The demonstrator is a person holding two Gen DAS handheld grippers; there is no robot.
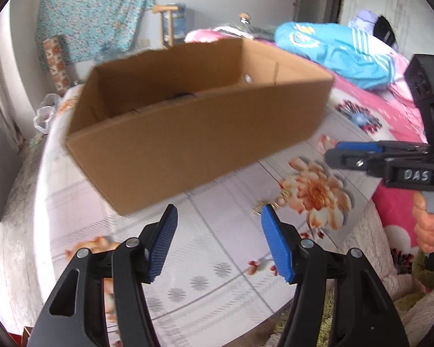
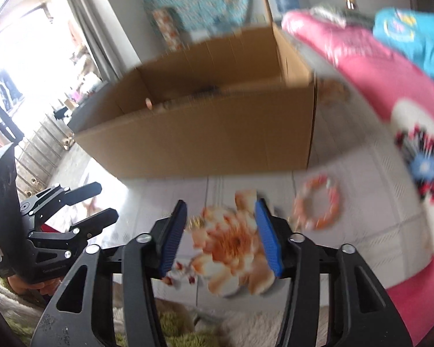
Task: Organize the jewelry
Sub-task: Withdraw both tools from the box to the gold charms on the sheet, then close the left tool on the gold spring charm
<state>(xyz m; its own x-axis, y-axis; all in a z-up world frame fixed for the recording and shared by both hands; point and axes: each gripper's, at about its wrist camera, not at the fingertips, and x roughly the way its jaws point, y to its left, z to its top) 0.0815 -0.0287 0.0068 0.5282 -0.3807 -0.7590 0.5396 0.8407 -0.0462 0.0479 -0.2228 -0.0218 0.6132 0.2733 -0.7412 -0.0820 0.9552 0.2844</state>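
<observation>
Left gripper (image 1: 218,240) has its jaws apart with nothing between them, above the floral bedsheet (image 1: 217,248) in front of the cardboard box (image 1: 193,133). Right gripper (image 2: 220,232) likewise stands apart and empty. A small gold jewelry piece (image 1: 270,202) lies on the sheet in front of the box; a beaded bracelet (image 2: 316,206) lies near the box's front right corner. The box is open-topped; its contents are unclear.

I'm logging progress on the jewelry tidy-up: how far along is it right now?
Done: the cardboard box seems to hold a few small items already, too blurred to name. In hand: nothing; the left gripper and right gripper are both open and empty above the floral sheet. Left: the orange-and-white beaded bracelet and a small gold piece lie loose on the sheet.
</observation>
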